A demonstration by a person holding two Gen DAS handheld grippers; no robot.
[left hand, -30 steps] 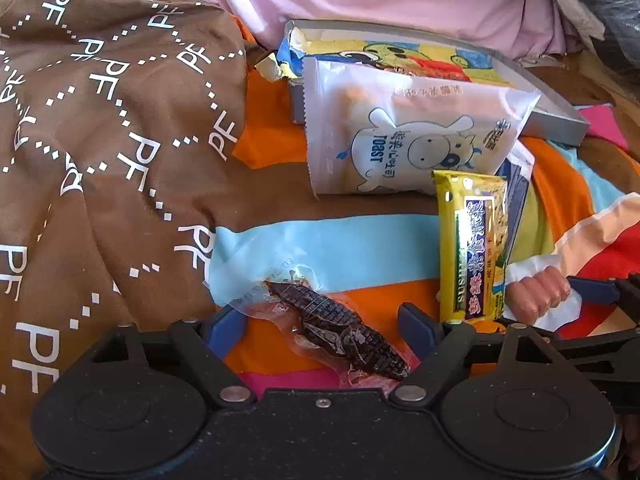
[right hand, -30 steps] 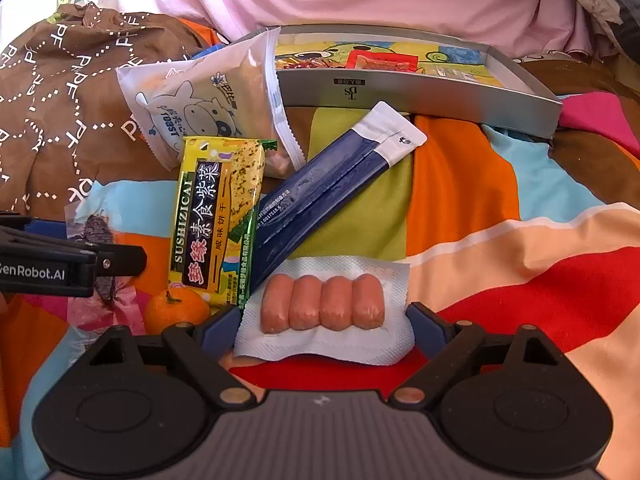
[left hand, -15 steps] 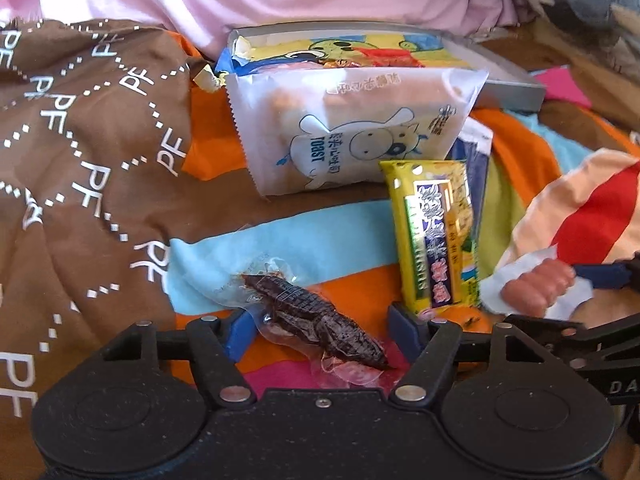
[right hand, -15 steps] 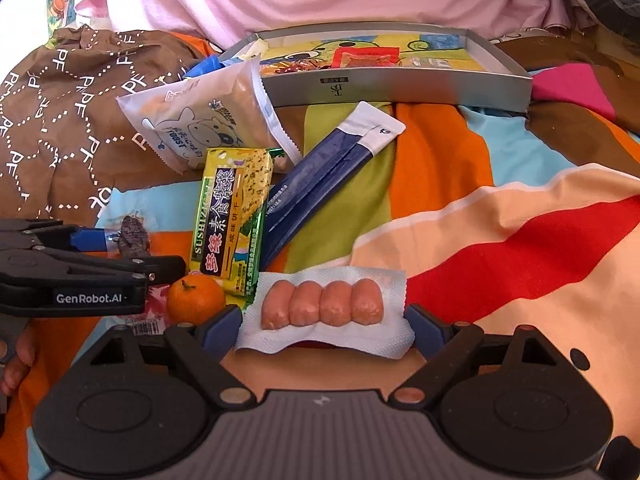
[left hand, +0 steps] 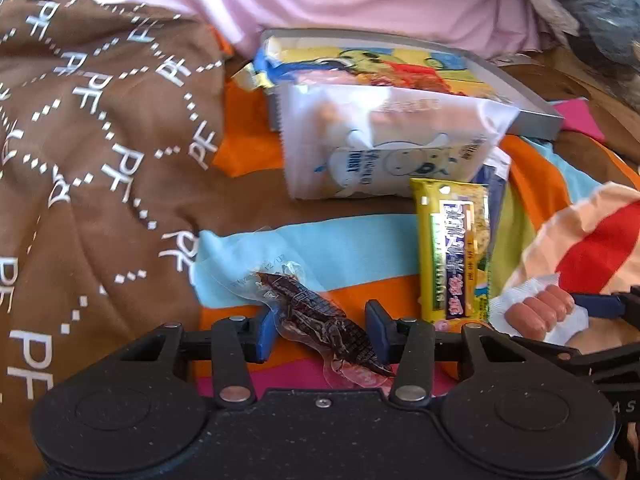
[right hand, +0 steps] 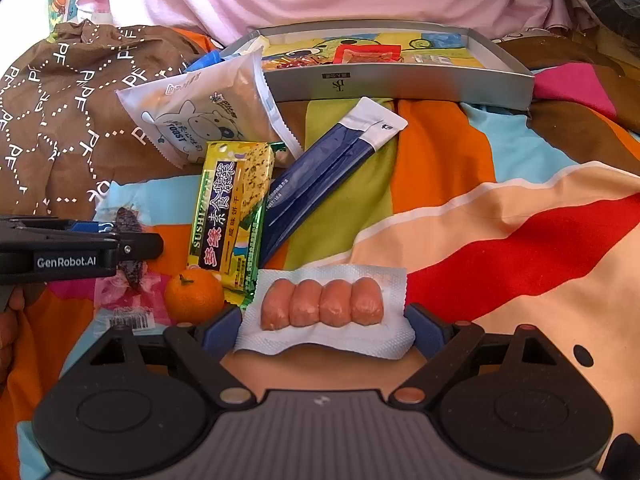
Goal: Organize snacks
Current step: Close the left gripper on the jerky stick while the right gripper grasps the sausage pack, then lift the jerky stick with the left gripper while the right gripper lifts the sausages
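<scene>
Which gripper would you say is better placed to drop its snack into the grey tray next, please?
Probably the right gripper: its sausage pack faces the tray over open blanket. The left gripper, around the dark snack, sits behind the toast bag.

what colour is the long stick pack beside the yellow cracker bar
Dark blue with a white end; right wrist view.

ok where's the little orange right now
In the right wrist view the orange sits low on the left, on the striped blanket, touching the bottom end of the yellow cracker pack, just left of the sausage pack.
</scene>
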